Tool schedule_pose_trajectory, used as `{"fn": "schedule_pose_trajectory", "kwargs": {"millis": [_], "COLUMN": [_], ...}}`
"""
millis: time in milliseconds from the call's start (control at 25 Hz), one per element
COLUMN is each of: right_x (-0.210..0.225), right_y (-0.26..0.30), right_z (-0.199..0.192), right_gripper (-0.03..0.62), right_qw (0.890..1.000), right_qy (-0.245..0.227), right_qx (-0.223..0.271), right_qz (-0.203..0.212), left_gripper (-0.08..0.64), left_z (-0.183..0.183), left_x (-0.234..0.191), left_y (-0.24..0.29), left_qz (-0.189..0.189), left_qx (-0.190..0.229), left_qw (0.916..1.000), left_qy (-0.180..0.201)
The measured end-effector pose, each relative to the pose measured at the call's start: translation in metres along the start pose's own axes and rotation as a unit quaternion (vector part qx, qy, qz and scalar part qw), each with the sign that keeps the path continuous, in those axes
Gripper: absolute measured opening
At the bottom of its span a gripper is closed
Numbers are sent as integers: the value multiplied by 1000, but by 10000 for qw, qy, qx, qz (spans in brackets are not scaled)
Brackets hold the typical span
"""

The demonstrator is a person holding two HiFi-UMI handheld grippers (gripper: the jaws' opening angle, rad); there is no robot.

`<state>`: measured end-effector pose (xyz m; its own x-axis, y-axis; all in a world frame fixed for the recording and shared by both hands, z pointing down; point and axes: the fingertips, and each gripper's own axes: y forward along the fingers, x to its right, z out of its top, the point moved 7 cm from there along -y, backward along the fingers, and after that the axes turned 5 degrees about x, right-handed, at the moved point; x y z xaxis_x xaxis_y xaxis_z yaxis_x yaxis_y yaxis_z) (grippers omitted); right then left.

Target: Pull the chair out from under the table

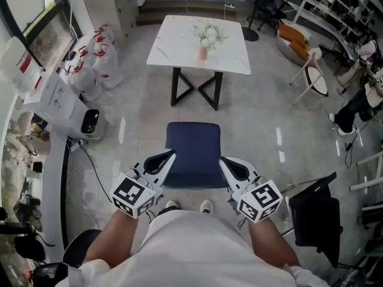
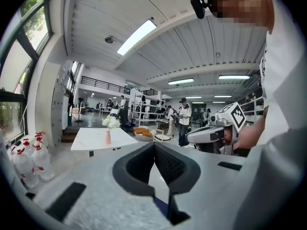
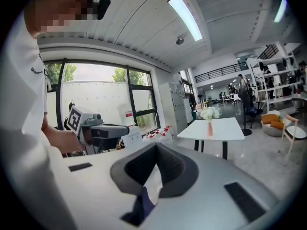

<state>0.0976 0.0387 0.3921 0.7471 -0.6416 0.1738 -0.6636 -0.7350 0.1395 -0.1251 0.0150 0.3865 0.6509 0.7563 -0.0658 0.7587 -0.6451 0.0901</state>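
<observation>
Floor (image 1: 263, 130) of pale glossy tile runs wide round a white tabletop (image 1: 173, 46) (a flower vase (image 1: 203, 53) stands on it). Well clear of it stands the blue chair (image 1: 192, 151), apparently facing the table, its long axis running from the person toward it. Bare floor lies between them and on both sides. The left gripper (image 1: 169, 156) and right gripper (image 1: 222, 160) flank the chair's near edge, jaws closed on its blue material.

Left claw (image 2: 154, 144) tight on blue chair (image 2: 161, 207)
</observation>
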Motion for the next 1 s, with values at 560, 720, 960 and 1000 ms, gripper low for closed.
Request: {"fn": "schedule_pose_trajectory", "kwargs": {"millis": [560, 720, 960, 1000], "right_x": [1, 3, 6, 7], "right_y": [3, 0, 0, 0], "right_z": [3, 3, 3, 2], "right_gripper": [3, 3, 5, 3], "right_qw": [9999, 9999, 9999, 9999], "right_qy": [-20, 4, 54, 53], "right_qx": [106, 129, 115, 109], "right_qz": [-12, -35, -99, -104], "left_gripper": [5, 5, 5, 5], "left_z": [6, 7, 7, 7], "left_x": [8, 8, 7, 7], "left_y": [7, 8, 10, 11], "left_qz": [-189, -188, -203, -201], "left_qx": [-118, -79, -59, -68], "left_qw": [9991, 9996, 9996, 9996], "left_qy": [354, 184, 201, 202]}}
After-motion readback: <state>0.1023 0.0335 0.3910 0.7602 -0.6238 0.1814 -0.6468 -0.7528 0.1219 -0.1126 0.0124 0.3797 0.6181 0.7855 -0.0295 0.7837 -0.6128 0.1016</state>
